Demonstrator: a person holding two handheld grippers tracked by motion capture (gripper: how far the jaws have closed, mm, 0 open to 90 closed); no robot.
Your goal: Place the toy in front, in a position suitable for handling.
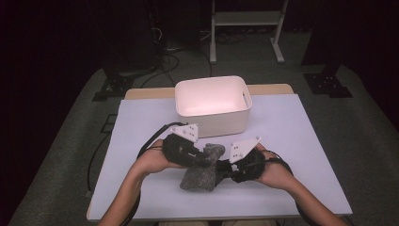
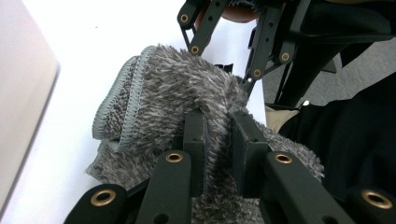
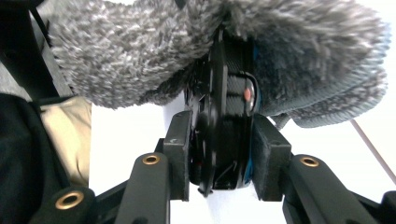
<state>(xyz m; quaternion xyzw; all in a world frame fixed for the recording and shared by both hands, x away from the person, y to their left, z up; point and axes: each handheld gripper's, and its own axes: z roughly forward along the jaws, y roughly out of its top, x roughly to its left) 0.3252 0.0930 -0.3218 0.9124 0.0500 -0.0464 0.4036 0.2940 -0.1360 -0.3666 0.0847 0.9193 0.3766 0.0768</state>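
Left hand-held gripper point(image 2: 217, 140) pinches grey fuzzy cloth point(image 1: 203, 168), white bin point(image 1: 211, 106) just behind on the table point(image 1: 291, 155)

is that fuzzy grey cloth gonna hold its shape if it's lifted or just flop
The grey cloth will probably flop: it bunches and folds where the left gripper pinches it. Its shaggy pile suggests little slipping in the jaws. It looks light, and seems unlikely to roll or tip.

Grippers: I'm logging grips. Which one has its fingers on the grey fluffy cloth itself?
The left gripper: its fingers pinch a fold of the grey fluffy cloth. The right gripper instead clamps a black object partly covered by the cloth.
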